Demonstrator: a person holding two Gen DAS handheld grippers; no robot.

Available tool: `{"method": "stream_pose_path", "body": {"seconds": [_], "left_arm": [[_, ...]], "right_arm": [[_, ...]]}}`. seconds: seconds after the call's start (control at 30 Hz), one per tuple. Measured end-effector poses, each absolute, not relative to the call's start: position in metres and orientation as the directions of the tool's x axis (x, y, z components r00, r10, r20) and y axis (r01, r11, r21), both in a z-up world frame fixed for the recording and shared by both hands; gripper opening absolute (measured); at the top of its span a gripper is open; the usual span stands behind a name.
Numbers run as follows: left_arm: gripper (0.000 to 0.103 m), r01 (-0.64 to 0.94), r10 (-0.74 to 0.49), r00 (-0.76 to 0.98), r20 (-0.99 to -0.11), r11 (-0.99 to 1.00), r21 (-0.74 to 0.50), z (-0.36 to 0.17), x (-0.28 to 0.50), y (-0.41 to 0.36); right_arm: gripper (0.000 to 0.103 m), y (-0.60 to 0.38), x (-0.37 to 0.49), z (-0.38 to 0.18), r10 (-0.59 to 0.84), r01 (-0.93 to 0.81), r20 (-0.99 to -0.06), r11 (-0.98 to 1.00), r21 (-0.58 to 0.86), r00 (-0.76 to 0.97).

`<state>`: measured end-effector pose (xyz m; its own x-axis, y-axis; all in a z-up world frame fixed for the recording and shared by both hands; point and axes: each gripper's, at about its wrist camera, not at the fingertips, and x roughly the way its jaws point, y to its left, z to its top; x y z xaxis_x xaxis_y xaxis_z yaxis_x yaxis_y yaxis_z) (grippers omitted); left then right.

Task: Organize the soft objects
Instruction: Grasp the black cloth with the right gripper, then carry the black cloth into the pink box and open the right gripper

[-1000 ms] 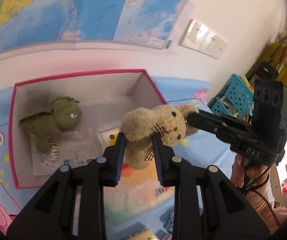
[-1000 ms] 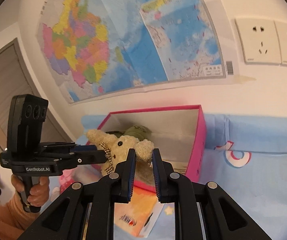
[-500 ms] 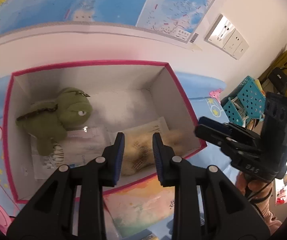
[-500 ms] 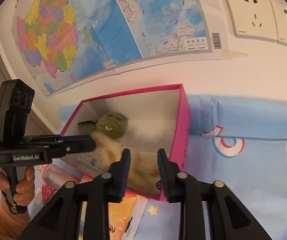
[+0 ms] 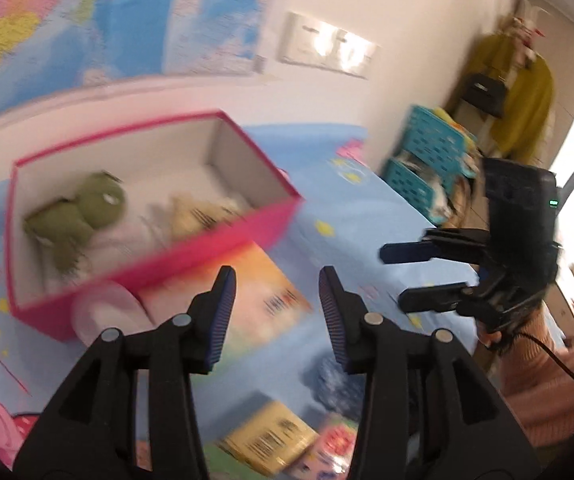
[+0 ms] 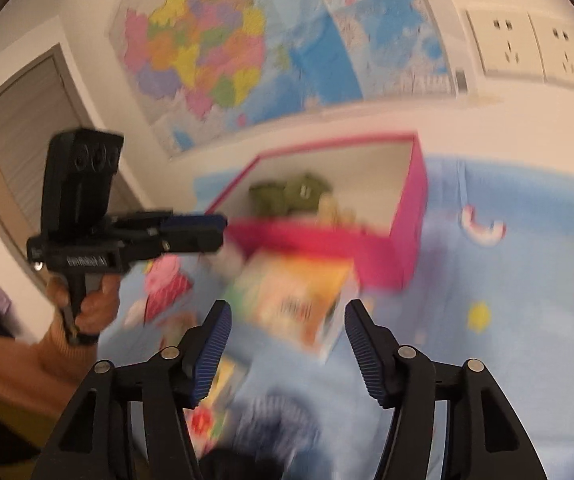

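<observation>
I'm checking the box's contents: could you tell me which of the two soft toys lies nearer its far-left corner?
The green turtle toy; the beige teddy bear lies to its right, toward the middle of the pink box.

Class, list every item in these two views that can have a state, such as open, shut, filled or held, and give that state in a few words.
left gripper: open, holding nothing
right gripper: open, holding nothing
pink box: lidless, holding two toys
green plush turtle: lying inside the box, at its left end
tan teddy bear: lying inside the box, beside the turtle
</observation>
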<state>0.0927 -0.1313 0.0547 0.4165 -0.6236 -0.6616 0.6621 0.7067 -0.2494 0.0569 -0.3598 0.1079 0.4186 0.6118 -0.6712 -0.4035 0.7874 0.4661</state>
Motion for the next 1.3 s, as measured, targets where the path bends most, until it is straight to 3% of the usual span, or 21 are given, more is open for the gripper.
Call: {"method": "stream_pose_path", "body": {"seconds": [0.27,0.37,0.47,0.53,0.6,0.7,1.13,1.3], "left_arm": [[0.045,0.692,-0.639,0.291,-0.713,0.654,-0.304,0.014,0.057,-0.144],[0.045,0.689,-0.632,0.283,-0.722,0.657,-0.306,0.008,0.048,-0.145],[0.045,0.679,-0.637,0.269,-0.722,0.657,-0.327,0.003,0.043,-0.142],[0.045,0.675,-0.641,0.263,-0.721,0.657,-0.337,0.000,0.042,-0.140],[0.045,0.675,-0.645,0.259,-0.719,0.653,-0.343,-0.001,0.040,-0.139],[0.045,0.688,-0.654,0.250,-0.714,0.639,-0.345,-0.002,0.032,-0.139],[0.045,0.792,-0.762,0.099,-0.640,0.450,-0.412,0.012,0.007,-0.157],[0.054,0.801,-0.784,0.099,-0.613,0.428,-0.418,0.026,0.015,-0.165]], "right_arm": [[0.066,-0.358,-0.007,0.073,0.650,-0.376,-0.703,0.752,0.541,0.288],[0.076,-0.348,-0.020,0.070,0.648,-0.409,-0.714,0.746,0.526,0.264],[0.076,-0.338,-0.025,0.064,0.616,-0.421,-0.742,0.766,0.487,0.263],[0.063,-0.338,-0.023,0.058,0.606,-0.408,-0.750,0.775,0.483,0.264],[0.038,-0.338,-0.025,0.054,0.599,-0.402,-0.755,0.781,0.478,0.266],[0.023,-0.341,-0.027,0.056,0.602,-0.397,-0.746,0.782,0.480,0.283],[0.018,-0.363,-0.023,0.111,0.616,-0.394,-0.653,0.786,0.476,0.441],[0.018,-0.363,-0.005,0.132,0.614,-0.415,-0.618,0.789,0.454,0.492]]}}
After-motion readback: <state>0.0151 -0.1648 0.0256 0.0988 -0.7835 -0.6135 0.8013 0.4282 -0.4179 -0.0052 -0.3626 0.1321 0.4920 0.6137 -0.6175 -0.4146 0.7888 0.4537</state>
